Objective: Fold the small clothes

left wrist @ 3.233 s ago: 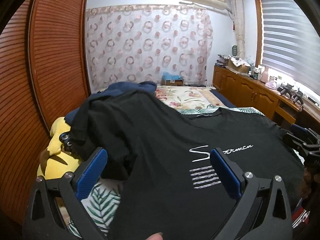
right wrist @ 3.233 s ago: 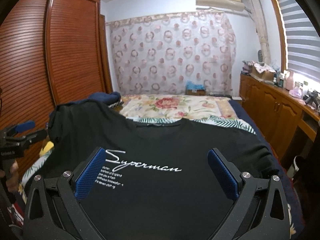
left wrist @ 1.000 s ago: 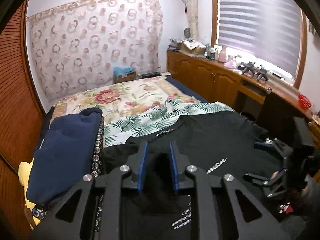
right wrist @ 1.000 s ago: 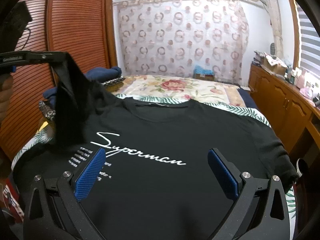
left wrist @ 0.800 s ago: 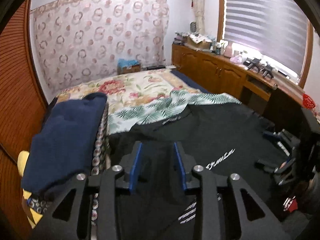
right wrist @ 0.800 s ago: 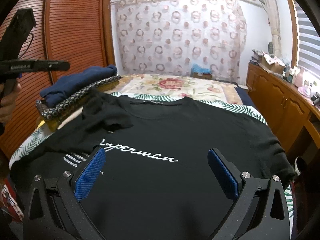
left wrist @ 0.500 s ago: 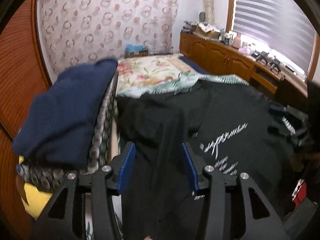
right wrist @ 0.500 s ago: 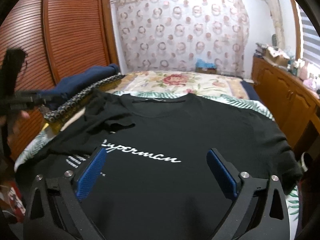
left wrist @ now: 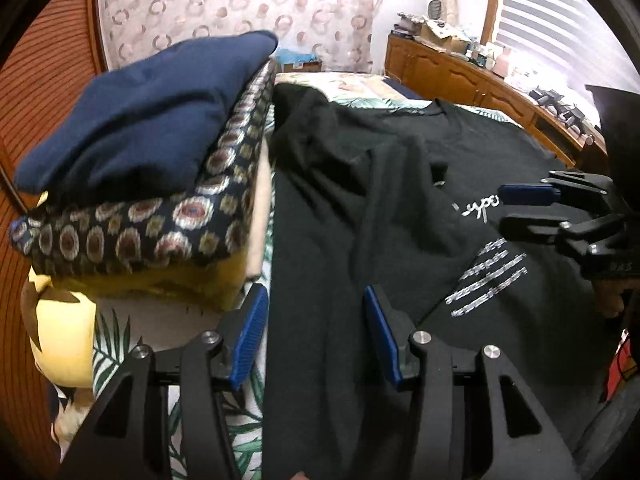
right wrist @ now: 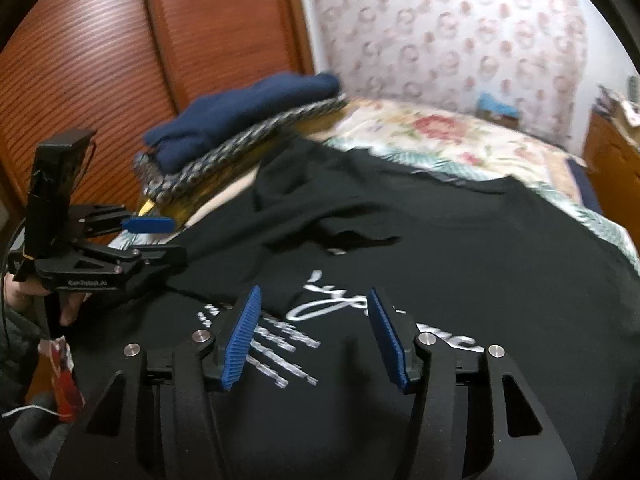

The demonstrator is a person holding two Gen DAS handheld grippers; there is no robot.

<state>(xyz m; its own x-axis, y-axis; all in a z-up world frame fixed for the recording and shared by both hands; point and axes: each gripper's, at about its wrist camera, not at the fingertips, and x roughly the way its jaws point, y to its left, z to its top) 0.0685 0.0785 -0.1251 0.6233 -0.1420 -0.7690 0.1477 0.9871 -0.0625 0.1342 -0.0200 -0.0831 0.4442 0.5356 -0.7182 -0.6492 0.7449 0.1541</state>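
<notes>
On the bed point(left wrist: 256, 184), the black T-shirt point(left wrist: 400, 208) lay flat with one sleeve folded inward (apparently the first fold), while left gripper point(left wrist: 316, 340) and right gripper point(right wrist: 316, 336) hovered, fingers part-open, holding nothing.

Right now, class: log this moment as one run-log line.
stage: left side folded inward | black T-shirt: flat on bed | left gripper: open, empty | right gripper: open, empty | folded stack: beside shirt
</notes>
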